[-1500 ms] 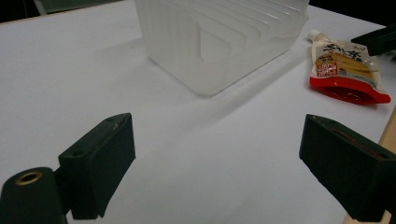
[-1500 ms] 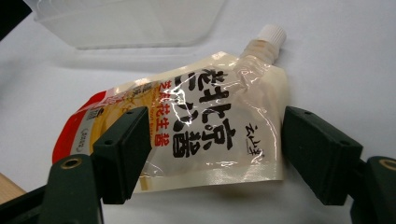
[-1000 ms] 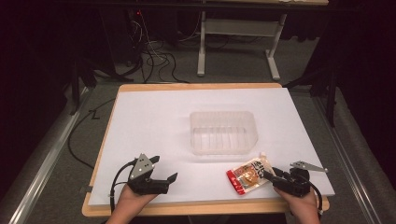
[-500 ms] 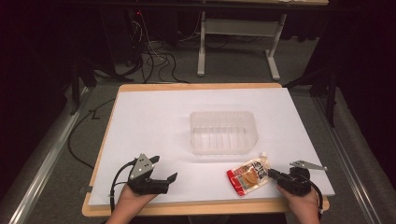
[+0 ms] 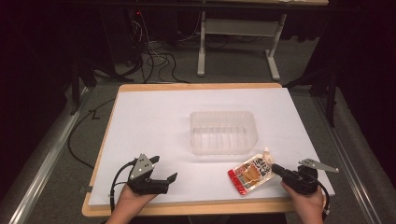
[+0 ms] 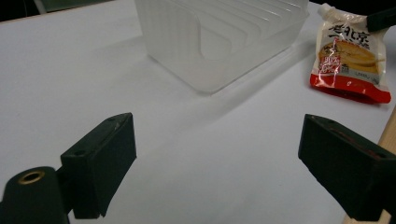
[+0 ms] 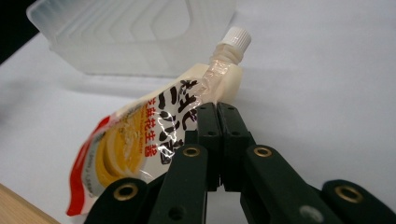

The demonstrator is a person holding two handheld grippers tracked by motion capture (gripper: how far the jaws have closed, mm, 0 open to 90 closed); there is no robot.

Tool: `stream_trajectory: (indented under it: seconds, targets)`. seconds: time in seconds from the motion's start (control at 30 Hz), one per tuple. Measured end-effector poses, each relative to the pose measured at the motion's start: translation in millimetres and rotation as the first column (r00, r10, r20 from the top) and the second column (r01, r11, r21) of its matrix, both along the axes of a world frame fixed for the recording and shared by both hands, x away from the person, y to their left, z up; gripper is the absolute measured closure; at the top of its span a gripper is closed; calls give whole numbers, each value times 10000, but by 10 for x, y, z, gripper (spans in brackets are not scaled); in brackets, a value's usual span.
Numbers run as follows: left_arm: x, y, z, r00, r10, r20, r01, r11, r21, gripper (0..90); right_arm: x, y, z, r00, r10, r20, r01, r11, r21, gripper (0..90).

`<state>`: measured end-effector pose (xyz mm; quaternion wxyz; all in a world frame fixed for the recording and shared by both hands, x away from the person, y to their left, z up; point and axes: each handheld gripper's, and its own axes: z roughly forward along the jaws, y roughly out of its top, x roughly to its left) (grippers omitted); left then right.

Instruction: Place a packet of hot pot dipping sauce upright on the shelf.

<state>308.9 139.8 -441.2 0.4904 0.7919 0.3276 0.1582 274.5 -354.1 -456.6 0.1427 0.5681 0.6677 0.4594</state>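
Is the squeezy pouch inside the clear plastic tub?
No, the pouch lies on the white sheet beside the clear plastic tub, pinched at its edge by the right gripper.

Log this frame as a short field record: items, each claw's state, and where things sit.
surface: white sheet on a wooden table
container: clear plastic tub, mid-table, looks empty
pouch: spouted food pouch, lying just right of the tub's near corner
right claw: closed on the pouch's edge near the spout
left claw: open, holding nothing, resting at near left

R gripper (image 5: 274, 168) clamped on pouch (image 5: 251, 173) edge, nr clear tray (image 5: 223, 132).
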Motion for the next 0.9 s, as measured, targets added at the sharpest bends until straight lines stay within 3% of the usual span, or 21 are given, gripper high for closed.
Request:
stream_trajectory:
  seconds: [0.23, 0.47, 0.73, 0.9]
  targets:
    - [-1, -6, -4, 10000, -23, -26, 23, 10000, -4, 118, -88, -110, 166, 9956, -158, 926, 137, 9996, 240, 900]
    - [1, -8, -6, 10000, -36, -30, 36, 10000, -1, 118, -162, -159, 320, 9837, -316, 1769, 261, 9991, 333, 900]
    - [3, -13, -11, 10000, -56, -28, 56, 10000, 27, 118, -219, -130, 473, 9686, -315, 2468, 317, 9995, 32, 900]
    - [-1, -11, -11, 10000, -39, -6, 39, 10000, 24, 118, -210, -143, 516, 9633, -325, 2666, 331, 9995, 24, 900]
